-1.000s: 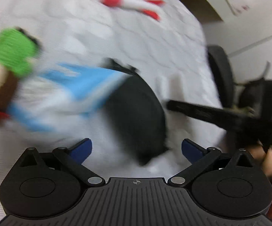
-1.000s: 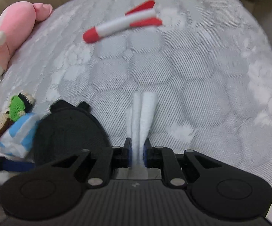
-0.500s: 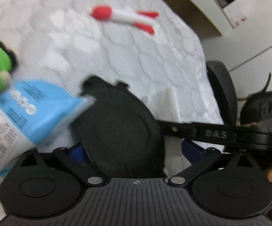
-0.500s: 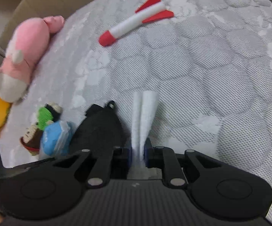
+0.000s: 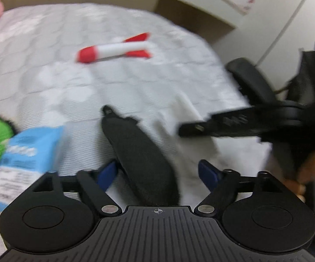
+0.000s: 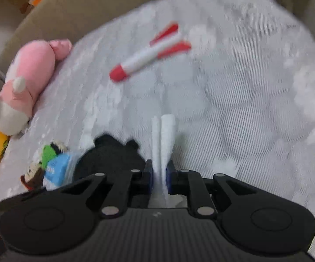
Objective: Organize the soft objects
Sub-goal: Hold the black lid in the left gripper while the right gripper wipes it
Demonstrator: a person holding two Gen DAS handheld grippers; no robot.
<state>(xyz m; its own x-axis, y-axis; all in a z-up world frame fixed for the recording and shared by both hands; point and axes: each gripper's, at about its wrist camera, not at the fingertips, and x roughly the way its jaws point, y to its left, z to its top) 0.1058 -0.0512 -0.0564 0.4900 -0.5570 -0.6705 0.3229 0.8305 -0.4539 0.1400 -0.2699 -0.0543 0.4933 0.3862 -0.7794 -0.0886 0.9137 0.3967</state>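
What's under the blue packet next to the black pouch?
The blue packet lies partly over a small doll: its green part and brown-haired head stick out. The doll's middle is covered. The black pouch sits beside it on the mattress.

Bare quilt [image 6: 255,109] lies right of the rocket toy [image 6: 151,54]; plush toys [image 6: 26,83] seemingly crowd the left.

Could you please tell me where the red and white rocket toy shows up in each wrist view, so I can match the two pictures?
Left wrist view: the rocket toy lies upper centre on the quilted bed cover, red nose pointing left.
Right wrist view: the rocket toy lies upper centre, red nose pointing lower left.
Shared landmark: the black pouch, nearer the camera than the rocket in both.
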